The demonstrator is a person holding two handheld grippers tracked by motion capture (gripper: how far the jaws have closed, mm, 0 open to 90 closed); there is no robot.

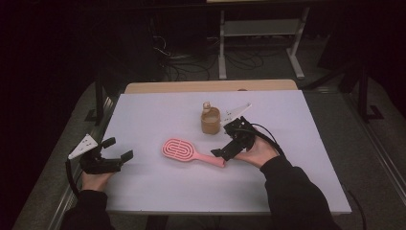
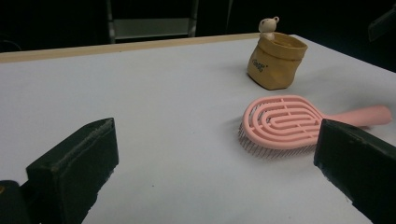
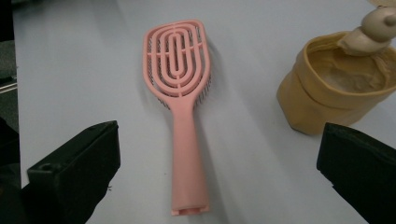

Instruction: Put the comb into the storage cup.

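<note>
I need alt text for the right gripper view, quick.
A pink hairbrush lies bristles-down on the white table, its handle pointing toward the camera between the open black tongs. A tan pouch with a small bear figure stands at right.

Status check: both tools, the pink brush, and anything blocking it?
Left tool open, idle. Right tool open, lined up on pink brush handle, not touching. Yellow pouch beside it, clear.

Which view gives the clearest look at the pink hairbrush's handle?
The right gripper view: the pink hairbrush lies lengthwise between the open jaws, handle shown whole down to its end. In the high view the brush is small, its handle end by the right hand-held gripper. The left gripper view shows the brush side-on, a jaw covering part of the handle.
</note>
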